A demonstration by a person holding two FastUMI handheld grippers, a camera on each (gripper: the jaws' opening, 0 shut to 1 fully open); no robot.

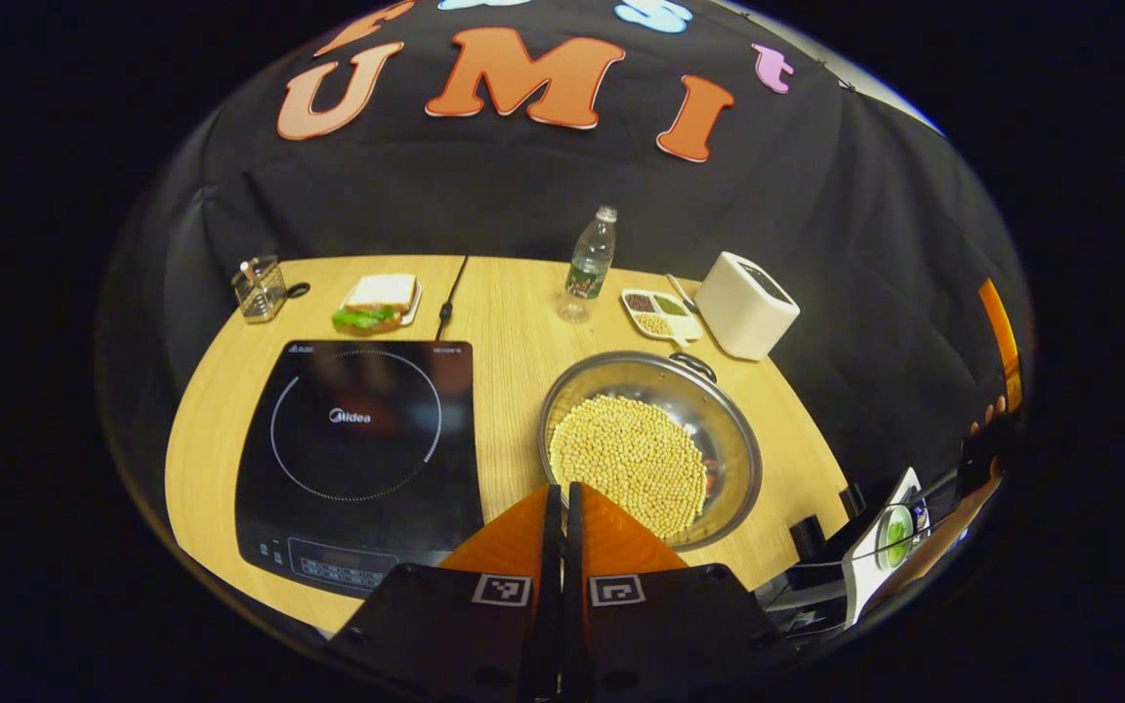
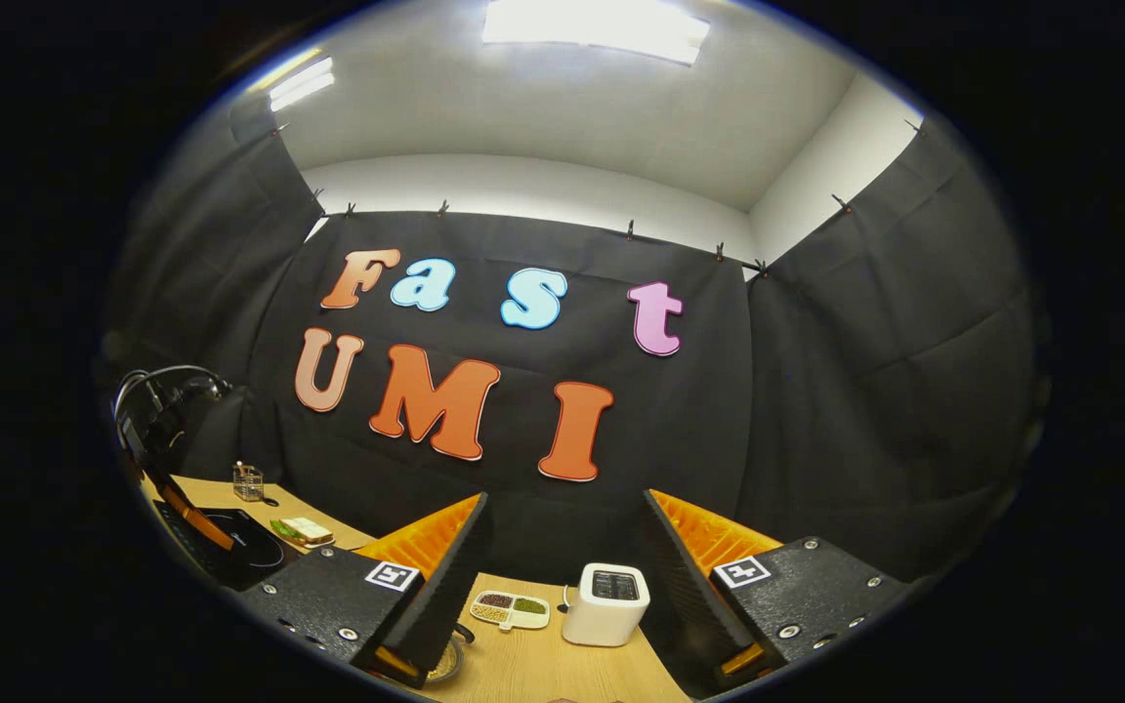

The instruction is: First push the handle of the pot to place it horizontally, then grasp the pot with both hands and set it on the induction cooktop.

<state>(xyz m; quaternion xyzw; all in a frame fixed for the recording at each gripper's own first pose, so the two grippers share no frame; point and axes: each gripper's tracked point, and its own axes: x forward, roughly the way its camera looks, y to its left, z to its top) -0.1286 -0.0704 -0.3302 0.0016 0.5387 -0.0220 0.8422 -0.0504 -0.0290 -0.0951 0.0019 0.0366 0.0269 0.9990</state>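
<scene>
Pot (image 1: 650, 444): on worktop (image 1: 504, 322), right of induction cooktop (image 1: 359, 454) (apart).
Left hand-held gripper (image 1: 562, 508): closed, empty.
Right hand-held gripper (image 2: 562, 586): open.

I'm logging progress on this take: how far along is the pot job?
Nothing looks done. The pot, full of beans, sits on the table right of the cooktop, whose ring is bare. Its handle points to the far side. In hand: the left hand-held gripper is shut, empty, at the pot's near rim; the right hand-held gripper is open and aimed at the toaster. Left: push, two-handed lift, placing.
</scene>
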